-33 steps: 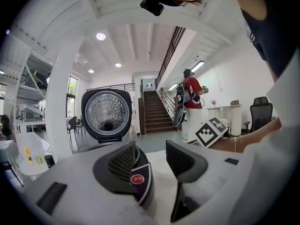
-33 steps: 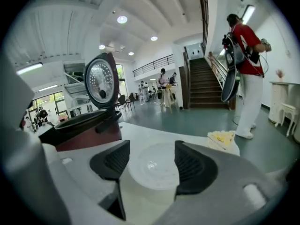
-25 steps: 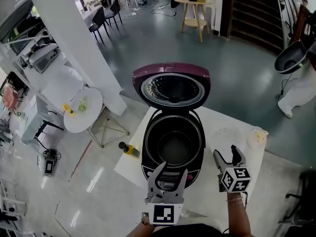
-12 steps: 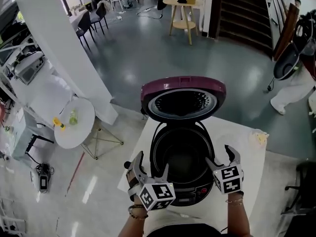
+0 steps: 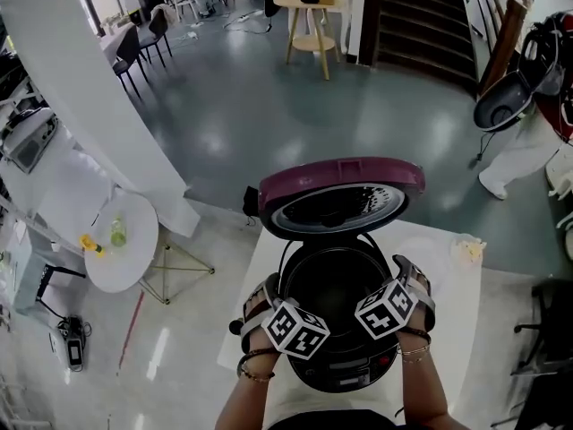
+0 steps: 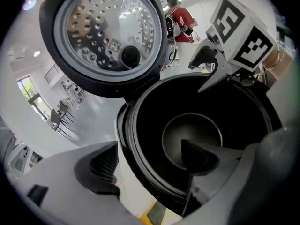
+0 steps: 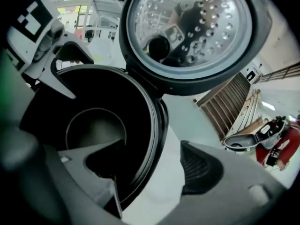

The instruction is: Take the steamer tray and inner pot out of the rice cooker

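Observation:
The rice cooker (image 5: 345,365) stands on the white table (image 5: 452,330) with its purple lid (image 5: 340,179) raised. The dark inner pot (image 5: 333,280) sits inside and looks empty. My left gripper (image 5: 273,296) is at the pot's left rim, open. In the left gripper view (image 6: 149,153) one jaw is inside the pot (image 6: 192,135) and the other outside, clear of the rim. My right gripper (image 5: 403,280) is at the right rim, also open. In the right gripper view (image 7: 152,151) it straddles the rim the same way around the pot (image 7: 93,125). I cannot make out a steamer tray.
The lid's perforated inner plate (image 6: 110,29) hangs over the back of the pot. A crumpled pale item (image 5: 466,249) lies at the table's far right corner. A round white side table (image 5: 112,240) and a slanted white pillar (image 5: 81,88) stand to the left.
Both grippers moved forward and down from in front of the cooker to opposite sides of the pot's rim. The left jaws spread wider. The view tilted closer over the cooker.

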Demonstrator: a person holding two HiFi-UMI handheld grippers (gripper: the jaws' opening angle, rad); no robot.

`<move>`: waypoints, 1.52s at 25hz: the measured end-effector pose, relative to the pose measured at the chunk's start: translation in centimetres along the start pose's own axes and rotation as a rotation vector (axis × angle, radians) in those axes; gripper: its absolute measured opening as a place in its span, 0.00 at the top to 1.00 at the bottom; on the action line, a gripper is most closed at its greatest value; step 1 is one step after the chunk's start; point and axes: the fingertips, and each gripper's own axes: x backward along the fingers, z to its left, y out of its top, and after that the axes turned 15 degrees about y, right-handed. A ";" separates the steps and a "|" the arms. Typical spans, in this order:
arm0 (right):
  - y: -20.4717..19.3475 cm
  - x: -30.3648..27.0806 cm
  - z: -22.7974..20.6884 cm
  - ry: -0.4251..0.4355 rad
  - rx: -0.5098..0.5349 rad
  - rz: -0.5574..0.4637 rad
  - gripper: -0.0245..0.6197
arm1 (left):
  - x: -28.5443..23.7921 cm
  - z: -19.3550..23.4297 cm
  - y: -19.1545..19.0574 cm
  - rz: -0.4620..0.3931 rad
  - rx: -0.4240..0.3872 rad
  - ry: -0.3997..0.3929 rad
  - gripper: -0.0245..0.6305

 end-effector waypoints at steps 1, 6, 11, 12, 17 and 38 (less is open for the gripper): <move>-0.3 -0.6 -0.4 -0.016 0.012 0.040 0.41 | -0.4 0.0 0.0 0.004 -0.006 -0.015 0.33; -0.9 -2.5 -1.3 -0.027 0.049 0.156 0.45 | -1.3 0.7 0.2 0.007 -0.072 -0.010 0.39; -0.2 -1.2 -0.2 0.031 0.048 0.126 0.63 | -1.3 2.3 0.6 0.007 -0.013 0.074 0.59; 0.1 -0.8 -0.1 0.028 0.043 0.108 0.65 | -1.3 2.4 0.5 0.007 -0.017 0.082 0.60; 1.6 1.2 0.5 0.026 -0.002 -0.015 0.76 | -0.6 2.9 0.4 -0.003 0.001 0.058 0.65; 5.4 19.9 1.1 -0.199 -0.021 -0.626 0.95 | 15.2 7.6 6.6 -0.342 0.156 0.237 0.84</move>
